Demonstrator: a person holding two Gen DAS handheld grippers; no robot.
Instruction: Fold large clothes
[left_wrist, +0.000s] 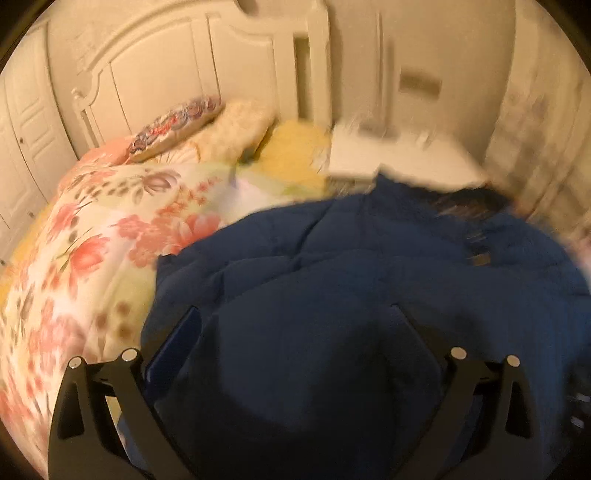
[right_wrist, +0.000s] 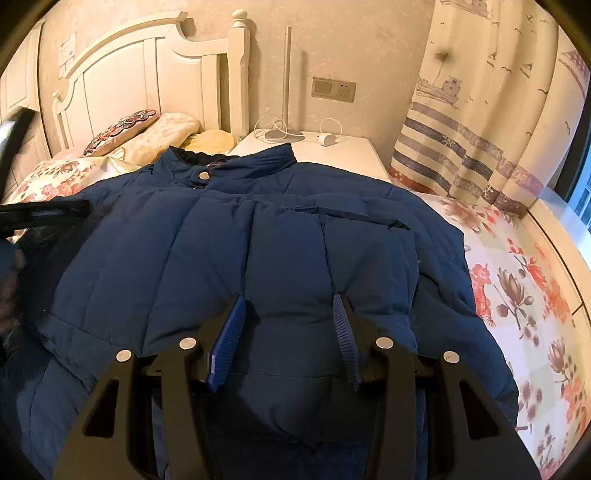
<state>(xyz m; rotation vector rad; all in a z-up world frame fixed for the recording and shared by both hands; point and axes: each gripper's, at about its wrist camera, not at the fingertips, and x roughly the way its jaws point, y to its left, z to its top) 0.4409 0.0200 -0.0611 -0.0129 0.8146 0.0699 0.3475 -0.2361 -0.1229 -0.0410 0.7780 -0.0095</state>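
Note:
A dark blue padded jacket (right_wrist: 258, 240) lies front up on the bed with its collar (right_wrist: 236, 158) toward the headboard. My right gripper (right_wrist: 287, 325) sits low on the jacket's front, and its blue pads (right_wrist: 229, 332) pinch a raised ridge of the fabric. In the blurred left wrist view the jacket (left_wrist: 369, 258) fills the lower half. My left gripper (left_wrist: 297, 328) has its fingers wide apart with a thick bunch of jacket filling the gap. The right wrist view shows the left tool's black frame (right_wrist: 48, 212) at the jacket's left side.
A floral quilt (right_wrist: 517, 280) covers the bed. Pillows (right_wrist: 122, 129) lie against the white headboard (right_wrist: 147, 66). A white nightstand (right_wrist: 347, 151) with a lamp base and a charger stands behind the collar. A patterned curtain (right_wrist: 480, 110) hangs at the right, beside a window ledge.

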